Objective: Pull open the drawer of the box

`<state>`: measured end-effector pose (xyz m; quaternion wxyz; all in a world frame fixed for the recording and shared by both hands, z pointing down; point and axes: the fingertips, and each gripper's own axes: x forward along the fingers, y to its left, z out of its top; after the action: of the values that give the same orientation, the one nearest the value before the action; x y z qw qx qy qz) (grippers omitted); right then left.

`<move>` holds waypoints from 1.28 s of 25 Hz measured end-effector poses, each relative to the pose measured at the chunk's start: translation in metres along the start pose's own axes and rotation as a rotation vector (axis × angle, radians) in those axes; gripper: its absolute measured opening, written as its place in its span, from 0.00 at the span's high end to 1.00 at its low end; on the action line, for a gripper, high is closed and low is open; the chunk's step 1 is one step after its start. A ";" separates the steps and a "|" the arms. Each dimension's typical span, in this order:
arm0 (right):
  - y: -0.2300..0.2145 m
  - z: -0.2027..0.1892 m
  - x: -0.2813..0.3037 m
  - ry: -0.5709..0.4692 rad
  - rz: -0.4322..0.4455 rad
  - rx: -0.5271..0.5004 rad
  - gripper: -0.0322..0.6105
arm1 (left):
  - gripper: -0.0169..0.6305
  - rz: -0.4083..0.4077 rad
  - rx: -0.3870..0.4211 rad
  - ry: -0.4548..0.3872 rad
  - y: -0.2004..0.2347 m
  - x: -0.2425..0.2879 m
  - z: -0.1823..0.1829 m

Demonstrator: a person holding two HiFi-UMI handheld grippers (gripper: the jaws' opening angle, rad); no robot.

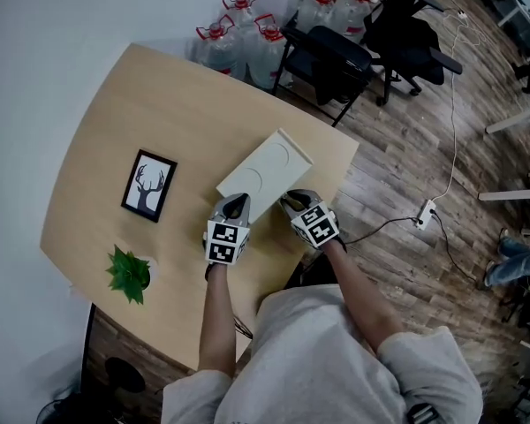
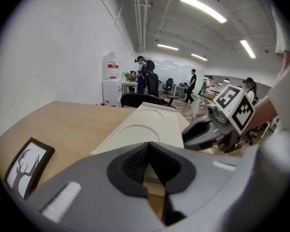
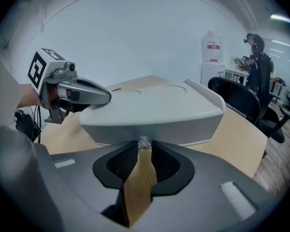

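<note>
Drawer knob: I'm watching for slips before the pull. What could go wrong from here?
The right claw holds the tiny knob only at its tips, so it may slip off. The box lies near the table edge; if the left claw presses too lightly, it may slide along.

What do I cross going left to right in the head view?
Framed deer picture → left gripper → right gripper → power strip. Left out: the plant, overlapping the picture, and the box, overlapping both grippers.
</note>
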<state>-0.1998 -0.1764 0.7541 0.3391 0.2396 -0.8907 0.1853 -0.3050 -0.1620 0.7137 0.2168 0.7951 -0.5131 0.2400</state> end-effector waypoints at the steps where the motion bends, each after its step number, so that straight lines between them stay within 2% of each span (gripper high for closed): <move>1: 0.000 0.000 0.003 0.000 -0.004 -0.004 0.82 | 0.89 0.003 -0.001 -0.001 0.001 -0.001 -0.001; 13: 0.004 -0.001 0.002 -0.006 -0.024 0.000 0.84 | 0.89 0.021 -0.001 -0.002 0.001 -0.003 0.001; 32: 0.004 -0.026 -0.010 -0.016 -0.021 0.023 0.84 | 0.89 0.039 -0.003 0.001 -0.001 -0.002 0.002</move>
<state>-0.1819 -0.1571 0.7650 0.3313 0.2542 -0.8886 0.1899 -0.3044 -0.1617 0.7109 0.2138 0.7845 -0.5287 0.2437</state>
